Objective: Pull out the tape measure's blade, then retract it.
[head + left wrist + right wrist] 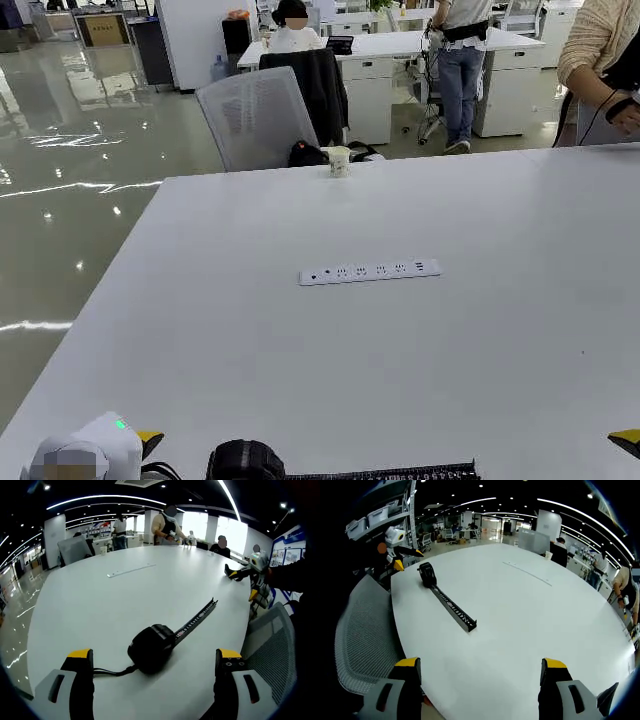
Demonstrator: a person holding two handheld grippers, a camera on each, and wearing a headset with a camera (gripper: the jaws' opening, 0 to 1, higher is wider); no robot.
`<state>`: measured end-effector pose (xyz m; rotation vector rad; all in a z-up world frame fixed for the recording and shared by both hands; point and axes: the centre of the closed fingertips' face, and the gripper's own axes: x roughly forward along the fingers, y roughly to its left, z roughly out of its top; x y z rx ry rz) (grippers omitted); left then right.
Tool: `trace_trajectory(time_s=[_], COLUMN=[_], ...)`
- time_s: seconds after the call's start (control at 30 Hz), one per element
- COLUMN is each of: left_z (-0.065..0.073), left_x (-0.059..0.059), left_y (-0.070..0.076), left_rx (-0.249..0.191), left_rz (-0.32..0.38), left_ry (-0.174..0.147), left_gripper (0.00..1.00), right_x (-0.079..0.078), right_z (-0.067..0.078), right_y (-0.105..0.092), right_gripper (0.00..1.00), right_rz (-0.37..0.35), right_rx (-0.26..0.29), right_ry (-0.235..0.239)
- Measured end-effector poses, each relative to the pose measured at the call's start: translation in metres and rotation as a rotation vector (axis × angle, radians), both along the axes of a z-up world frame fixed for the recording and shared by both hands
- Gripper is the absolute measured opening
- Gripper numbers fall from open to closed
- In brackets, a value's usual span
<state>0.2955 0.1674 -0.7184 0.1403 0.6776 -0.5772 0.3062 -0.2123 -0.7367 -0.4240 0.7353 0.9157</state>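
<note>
Head view: tape measure [245, 462], blade [400, 472] out

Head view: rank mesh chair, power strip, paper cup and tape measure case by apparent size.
1. mesh chair
2. power strip and tape measure case: similar; the case is cropped at the bottom edge and nearest the camera, so unranked
3. paper cup
</note>
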Motion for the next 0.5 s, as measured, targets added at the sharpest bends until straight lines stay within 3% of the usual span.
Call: trace_trajectory(time_s=[0.2,0.37,0.5], left_z=[0.002,0.010,0.010], left_x=[0.004,0.007,0.010], left_y=[-0.007,-0.017,-0.020], left_rx=[-0.035,-0.090,-0.065], left_rz=[0.024,0.067,0.081], left_ry=[-0.006,-0.012,-0.034], left_gripper=[0.99,0.99,0.99], right_x=[0.008,0.008,0.010], right_z=[0.006,0.004,0.002], right_y=[0.010,0.021,0.026], right_gripper=[0.99,0.99,0.99], right_rz=[0.038,0.097,0.173], right_rx=[-0.012,-0.043,-0.070], right_ry=[-0.010,0.003,-0.023])
